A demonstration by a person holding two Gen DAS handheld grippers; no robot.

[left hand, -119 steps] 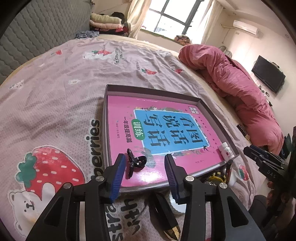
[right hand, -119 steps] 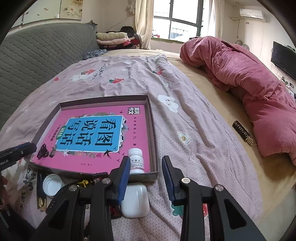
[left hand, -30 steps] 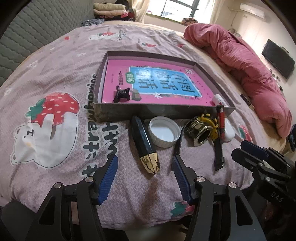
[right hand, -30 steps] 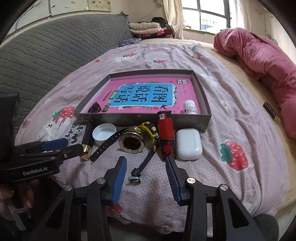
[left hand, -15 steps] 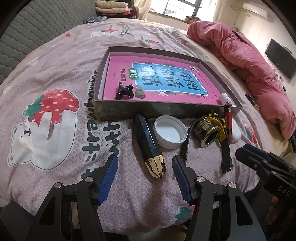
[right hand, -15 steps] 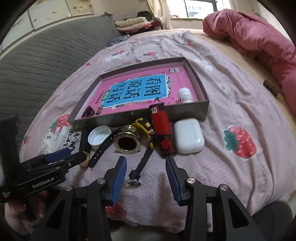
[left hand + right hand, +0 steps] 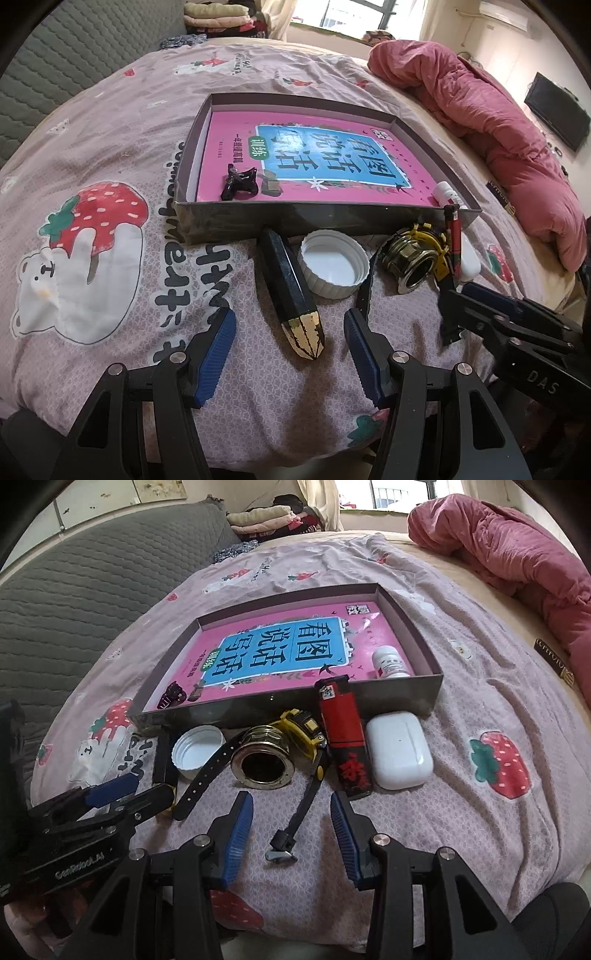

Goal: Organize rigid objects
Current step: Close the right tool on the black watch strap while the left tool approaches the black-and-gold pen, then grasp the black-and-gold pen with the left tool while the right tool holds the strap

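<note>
the shallow grey box (image 7: 399,698) lies on the strawberry-print bedspread (image 7: 480,709), and everything else sits relative to it. inside, a pink book (image 7: 332,162) covers its floor; a black hair claw (image 7: 239,182) rests on the book near the box's front left corner, and a small white pill bottle (image 7: 389,662) lies at the front right corner. along the outside of the box's front wall, left to right: a dark pen-shaped case with a gold tip (image 7: 290,291), a white bottle cap (image 7: 334,267) lying open side up, a brass threaded fitting (image 7: 264,758) with a black watch strap (image 7: 207,779) running under it, a yellow tape measure (image 7: 304,729) touching the fitting, a red lighter (image 7: 343,731) leaning against the wall, and a white earbud case (image 7: 399,753) just beside the lighter.

the left gripper (image 7: 290,350) hovers in front of the box, released, the case's gold tip between its blue pads but untouched. the right gripper (image 7: 291,830) is also unclenched, holding nothing, above the strap's buckle end (image 7: 280,849).
</note>
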